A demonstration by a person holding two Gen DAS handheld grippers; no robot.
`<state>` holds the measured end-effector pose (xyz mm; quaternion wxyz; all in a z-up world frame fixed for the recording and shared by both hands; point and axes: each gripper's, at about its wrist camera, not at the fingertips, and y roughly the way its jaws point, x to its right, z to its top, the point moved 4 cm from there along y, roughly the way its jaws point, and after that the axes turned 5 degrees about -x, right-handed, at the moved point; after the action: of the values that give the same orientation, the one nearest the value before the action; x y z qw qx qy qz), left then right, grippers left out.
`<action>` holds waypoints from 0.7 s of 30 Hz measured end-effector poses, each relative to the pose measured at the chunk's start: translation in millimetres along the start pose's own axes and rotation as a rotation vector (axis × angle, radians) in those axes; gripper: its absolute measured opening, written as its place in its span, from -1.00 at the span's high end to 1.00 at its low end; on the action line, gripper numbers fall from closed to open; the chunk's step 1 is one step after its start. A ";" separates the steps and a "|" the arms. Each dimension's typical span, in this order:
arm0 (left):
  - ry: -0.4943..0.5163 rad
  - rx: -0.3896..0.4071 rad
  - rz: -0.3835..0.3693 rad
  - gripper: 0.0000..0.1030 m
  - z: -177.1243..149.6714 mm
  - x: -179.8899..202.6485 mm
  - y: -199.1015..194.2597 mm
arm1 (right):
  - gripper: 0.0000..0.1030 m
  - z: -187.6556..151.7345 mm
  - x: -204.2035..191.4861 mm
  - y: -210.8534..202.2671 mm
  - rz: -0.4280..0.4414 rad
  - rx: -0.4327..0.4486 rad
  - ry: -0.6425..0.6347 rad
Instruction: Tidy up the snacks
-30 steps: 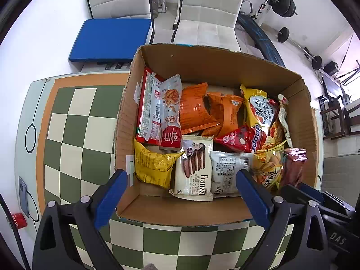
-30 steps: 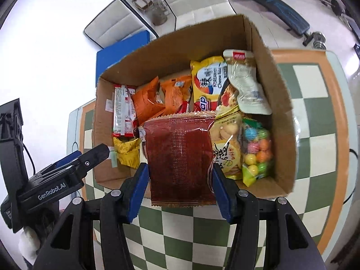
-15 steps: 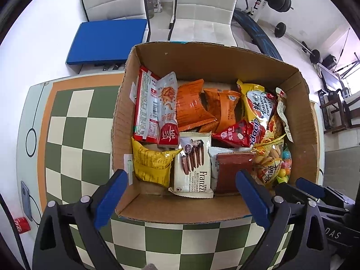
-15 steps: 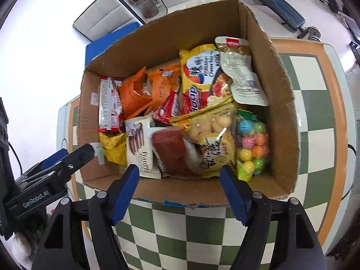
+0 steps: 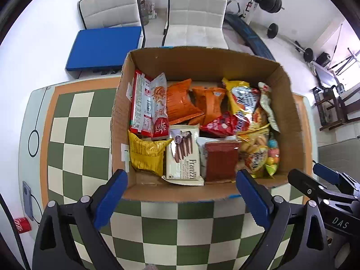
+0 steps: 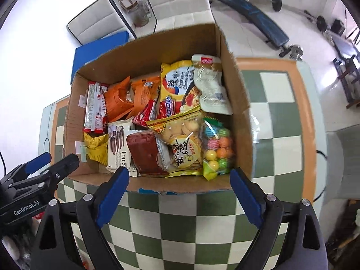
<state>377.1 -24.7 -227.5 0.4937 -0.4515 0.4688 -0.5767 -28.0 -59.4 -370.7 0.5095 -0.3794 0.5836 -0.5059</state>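
Snacks filled the cardboard box (image 6: 236, 103); my right jaws were opening, nothing between them, left jaws spread, dark-red packet (image 6: 144, 153) at six o'clock.

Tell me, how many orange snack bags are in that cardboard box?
2: one orange bag in the back row beside the red-and-white packets, the other immediately right of it. More could be buried underneath.

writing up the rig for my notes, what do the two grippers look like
Both match: black angular linkage arms with silver pivot screws, tipped with flat blue pads. The left gripper body carries white "GenRobot.AI" lettering, seen from the right wrist view; the right gripper shows "DAS" in the left wrist view. No sleeves or hands visible.
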 end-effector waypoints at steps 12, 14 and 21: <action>0.018 0.143 -0.016 -0.92 -39.6 18.2 -86.4 | -0.82 -43.4 0.4 -84.3 0.004 0.142 -0.020; 0.025 0.164 -0.015 -0.92 -49.7 21.5 -101.4 | -0.82 -54.9 -0.5 -100.7 0.015 0.163 -0.023; 0.032 0.220 -0.011 -0.92 -81.1 27.7 -144.9 | -0.82 -93.6 -9.7 -153.6 0.026 0.239 -0.053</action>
<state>273.3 -34.0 -95.3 0.5294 -0.3881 0.4081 -0.6345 -128.9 -61.7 -221.5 0.5728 -0.3216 0.5101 -0.5552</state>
